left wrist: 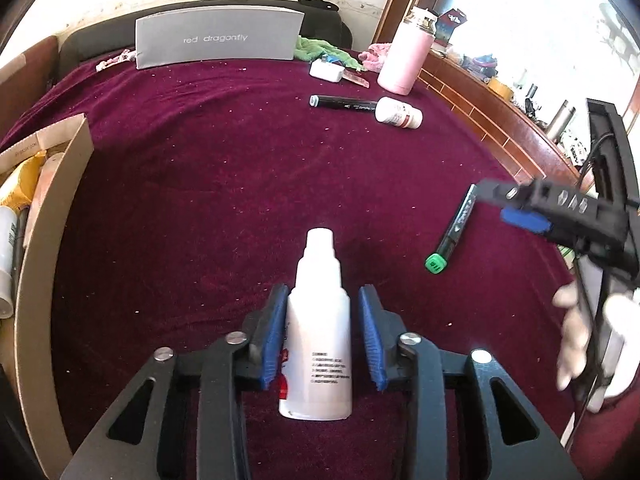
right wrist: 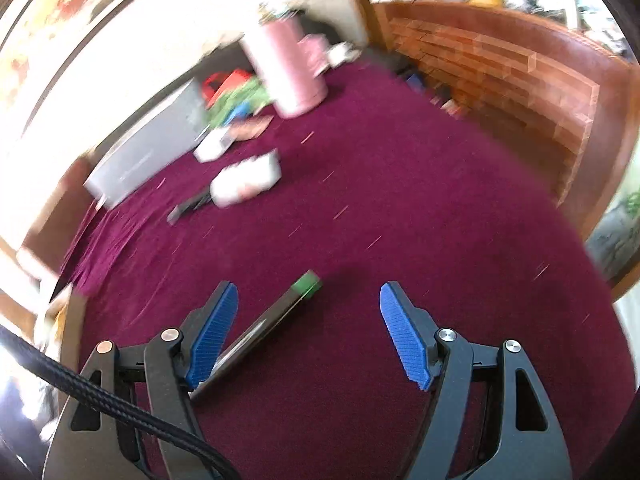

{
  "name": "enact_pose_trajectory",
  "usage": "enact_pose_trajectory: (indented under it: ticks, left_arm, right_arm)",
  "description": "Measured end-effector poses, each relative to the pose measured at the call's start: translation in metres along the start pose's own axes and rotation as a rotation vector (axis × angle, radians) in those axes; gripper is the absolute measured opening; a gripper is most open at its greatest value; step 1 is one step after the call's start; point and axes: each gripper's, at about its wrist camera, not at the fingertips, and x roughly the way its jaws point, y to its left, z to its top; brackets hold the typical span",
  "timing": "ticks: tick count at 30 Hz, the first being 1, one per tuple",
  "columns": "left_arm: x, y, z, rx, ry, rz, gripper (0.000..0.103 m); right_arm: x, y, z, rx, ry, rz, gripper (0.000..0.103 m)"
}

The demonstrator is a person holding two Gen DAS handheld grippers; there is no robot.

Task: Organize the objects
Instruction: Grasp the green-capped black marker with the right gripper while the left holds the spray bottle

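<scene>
Left gripper (left wrist: pixel 323 334) parted, white bottle (left wrist: pixel 320 328) lying between pads, right pad clear

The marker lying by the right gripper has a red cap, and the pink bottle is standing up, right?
Not quite. The marker has a green cap, as the left wrist view shows. It does lie by the right gripper, and the pink bottle is standing up.

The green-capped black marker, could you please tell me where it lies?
The green-capped black marker lies on the maroon cloth, right of the white plastic bottle, beneath the right gripper.
</scene>
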Motion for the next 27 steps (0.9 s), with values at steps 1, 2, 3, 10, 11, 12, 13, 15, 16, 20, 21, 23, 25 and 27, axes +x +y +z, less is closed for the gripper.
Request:
enact_pose_trajectory:
  ticks: [1, 2, 3, 10, 11, 12, 13, 15, 16, 20, 21, 23, 25, 27]
  left_arm:
    - [0.001, -0.002, 0.000, 0.004, 0.000, -0.002, 0.038]
    - [0.001, -0.004, 0.000, 0.011, 0.001, 0.002, 0.039]
    - [0.002, -0.006, 0.001, 0.020, 0.003, 0.005, 0.043]
    - [0.007, -0.024, -0.001, 0.093, 0.020, 0.039, 0.062]
    - [0.007, -0.025, -0.001, 0.097, 0.021, 0.040, 0.063]
    - [0.008, -0.026, -0.001, 0.100, 0.023, 0.034, 0.067]
    - [0.007, -0.026, -0.001, 0.100, 0.024, 0.025, 0.072]
    - [0.008, -0.026, -0.001, 0.101, 0.025, 0.007, 0.075]
    - [0.008, -0.026, -0.001, 0.101, 0.025, 0.006, 0.076]
    - [0.007, -0.025, -0.001, 0.096, 0.024, -0.007, 0.078]
    - [0.007, -0.025, -0.001, 0.094, 0.023, -0.011, 0.078]
    - [0.007, -0.025, -0.001, 0.093, 0.023, -0.017, 0.080]
    - [0.008, -0.025, -0.001, 0.096, 0.025, -0.025, 0.084]
    - [0.009, -0.026, -0.001, 0.102, 0.028, -0.034, 0.087]
  right_arm:
    - [0.004, 0.011, -0.005, -0.036, 0.045, -0.002, 0.073]
    - [0.008, 0.019, -0.010, -0.064, 0.068, -0.012, 0.073]
    - [0.010, 0.027, -0.014, -0.090, 0.081, -0.032, 0.073]
    - [0.037, 0.068, -0.024, -0.180, 0.133, -0.160, 0.073]
    - [0.040, 0.071, -0.026, -0.189, 0.138, -0.171, 0.071]
    - [0.044, 0.074, -0.028, -0.197, 0.146, -0.181, 0.071]
    - [0.047, 0.080, -0.030, -0.219, 0.138, -0.215, 0.071]
    - [0.050, 0.085, -0.032, -0.251, 0.131, -0.245, 0.069]
    - [0.050, 0.088, -0.034, -0.271, 0.122, -0.257, 0.068]
    - [0.049, 0.095, -0.035, -0.324, 0.138, -0.237, 0.050]
    - [0.049, 0.096, -0.035, -0.334, 0.146, -0.231, 0.045]
    - [0.049, 0.095, -0.034, -0.345, 0.160, -0.214, 0.040]
    - [0.046, 0.090, -0.035, -0.340, 0.167, -0.197, 0.035]
    - [0.044, 0.087, -0.035, -0.327, 0.170, -0.190, 0.023]
